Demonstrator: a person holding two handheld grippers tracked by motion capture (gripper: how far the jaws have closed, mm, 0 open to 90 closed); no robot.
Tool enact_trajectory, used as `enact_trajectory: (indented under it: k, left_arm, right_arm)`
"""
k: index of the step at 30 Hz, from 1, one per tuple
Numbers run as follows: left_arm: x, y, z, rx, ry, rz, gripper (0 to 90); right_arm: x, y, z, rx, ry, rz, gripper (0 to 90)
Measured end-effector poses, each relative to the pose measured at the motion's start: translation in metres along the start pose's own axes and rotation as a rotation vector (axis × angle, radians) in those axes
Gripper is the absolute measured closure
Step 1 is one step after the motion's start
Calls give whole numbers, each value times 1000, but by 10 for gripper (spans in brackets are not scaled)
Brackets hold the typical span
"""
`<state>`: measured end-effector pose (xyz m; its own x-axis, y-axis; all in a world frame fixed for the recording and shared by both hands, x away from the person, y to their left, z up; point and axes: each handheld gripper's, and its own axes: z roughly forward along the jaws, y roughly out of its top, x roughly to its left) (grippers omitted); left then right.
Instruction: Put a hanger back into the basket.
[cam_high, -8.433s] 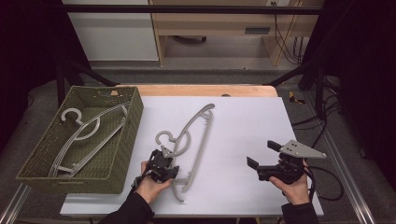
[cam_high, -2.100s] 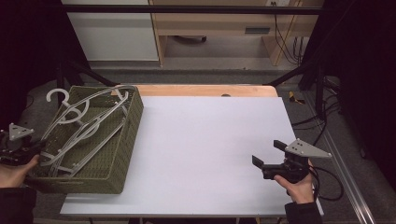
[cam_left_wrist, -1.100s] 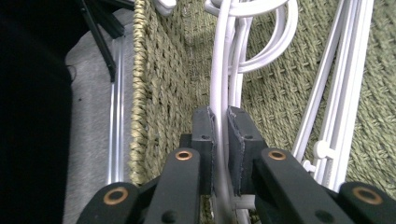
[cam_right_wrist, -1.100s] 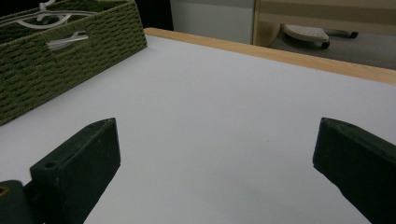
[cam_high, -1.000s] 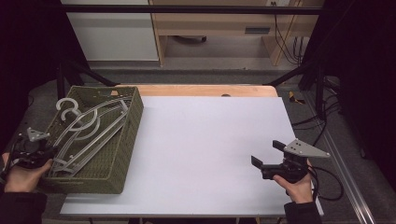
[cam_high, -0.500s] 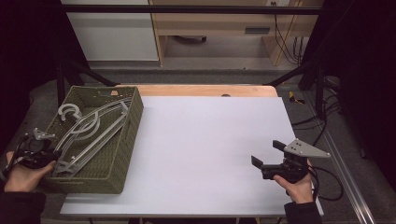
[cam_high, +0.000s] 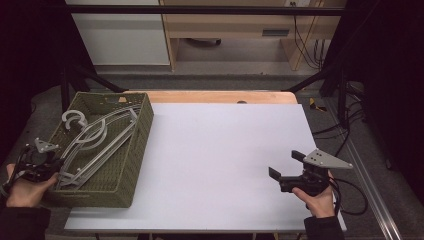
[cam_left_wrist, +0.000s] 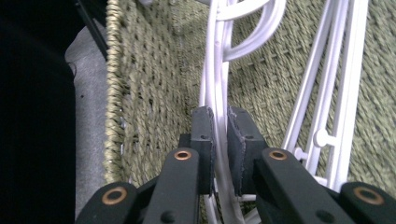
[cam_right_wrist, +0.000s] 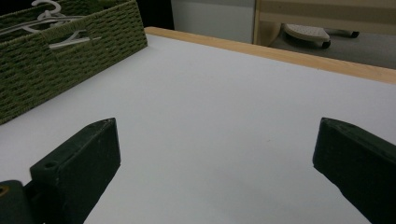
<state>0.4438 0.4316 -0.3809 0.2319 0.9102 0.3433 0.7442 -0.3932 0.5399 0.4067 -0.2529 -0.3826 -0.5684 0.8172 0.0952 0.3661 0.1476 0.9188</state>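
Left gripper (cam_left_wrist: 218, 122): I have it at the basket's near left corner, low on the left of the high view (cam_high: 37, 162). Its jaws are clenched on the thin white bar of a hanger, which runs up between the pads. They have just opened a little and closed again, with the bar between them throughout.

Hanger (cam_left_wrist: 215, 60): I see the gripped one lying in the basket, its bar leading away from the jaws to a curved hook end. From above (cam_high: 95, 142) it stretches from the near left corner toward the far right.

Second hanger (cam_left_wrist: 343, 70): it lies just beside the gripped one, in the same basket. I cannot tell whether the two touch.

Basket (cam_high: 135, 150): green, woven, on the table's left edge, both hangers inside. I also see its wall from the right gripper view (cam_right_wrist: 56, 65).

Right gripper (cam_high: 295, 167): I hold it low over the table's near right part, well apart from the basket. Its jaws are released, spread wide, with bare tabletop between them (cam_right_wrist: 217, 154).

Table (cam_high: 225, 150): white top with a wooden strip along the far edge.
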Motion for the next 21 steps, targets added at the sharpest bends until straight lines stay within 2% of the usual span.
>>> enact_trajectory:
  k: [2,4,6,8,10,12,15,18,21]
  left_arm:
    - [0,1,2,29,-11,18,802]
    - [0,2,0,5,-37,3,762]
    - [0,4,-7,-57,-78,-38,712]
    - [-3,6,-16,-115,-101,-58,657]
    - [-10,9,-25,-188,-124,-66,616]
    - [-18,12,-34,-272,-167,-89,592]
    - [-32,17,-47,-370,-231,-97,544]
    - [-49,22,-57,-449,-280,-81,498]
    - [-64,25,-65,-520,-367,-95,446]
  right_arm:
    - [0,0,0,0,-1,-5,12]
    - [0,0,-1,-5,-2,-2,12]
    - [0,0,-2,-7,-2,2,12]
    - [-1,0,-2,-9,2,2,12]
    - [-1,1,-3,-10,-1,0,12]
    - [0,1,-3,-12,1,-2,12]
    - [0,1,-3,-13,0,-1,12]
    - [0,1,-4,-17,0,0,12]
    - [0,2,-5,-30,-3,5,12]
